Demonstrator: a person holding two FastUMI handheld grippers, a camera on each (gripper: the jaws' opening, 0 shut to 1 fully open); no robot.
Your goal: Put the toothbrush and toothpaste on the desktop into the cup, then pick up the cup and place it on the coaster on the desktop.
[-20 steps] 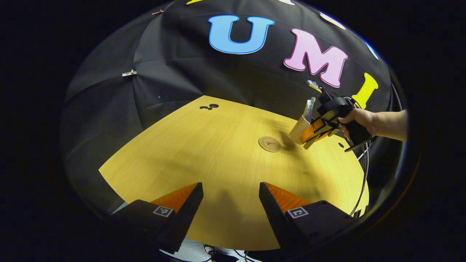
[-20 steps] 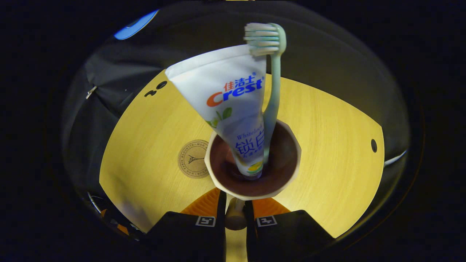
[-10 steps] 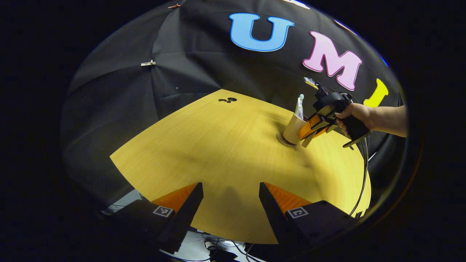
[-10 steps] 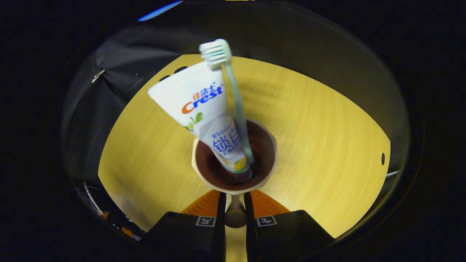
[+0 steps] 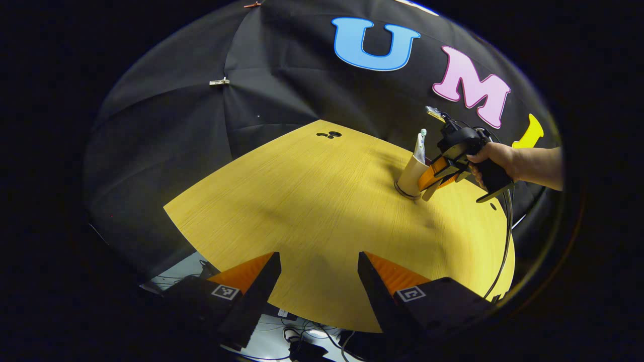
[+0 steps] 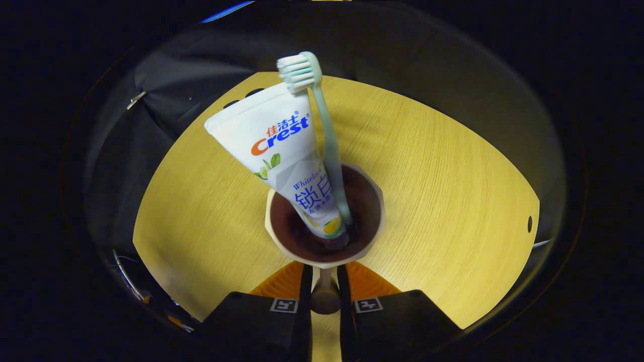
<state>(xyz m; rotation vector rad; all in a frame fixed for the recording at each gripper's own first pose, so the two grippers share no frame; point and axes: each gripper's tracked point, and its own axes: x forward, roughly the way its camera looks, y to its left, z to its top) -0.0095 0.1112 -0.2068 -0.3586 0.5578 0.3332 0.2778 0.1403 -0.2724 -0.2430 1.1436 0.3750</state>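
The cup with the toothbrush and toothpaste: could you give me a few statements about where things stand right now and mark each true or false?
1. The toothbrush and the toothpaste both stand inside the cup. True.
2. The right gripper has let go of the cup. False: its fingers are closed on the cup's handle.
3. The cup sits on the coaster on the table. True, as far as the left gripper view shows: a dark disc edge peeks out under its base.
4. The left gripper holds the toothbrush. False: its fingers are apart with nothing between them.
5. The toothbrush lies flat on the table. False: it stands bristles up in the cup.
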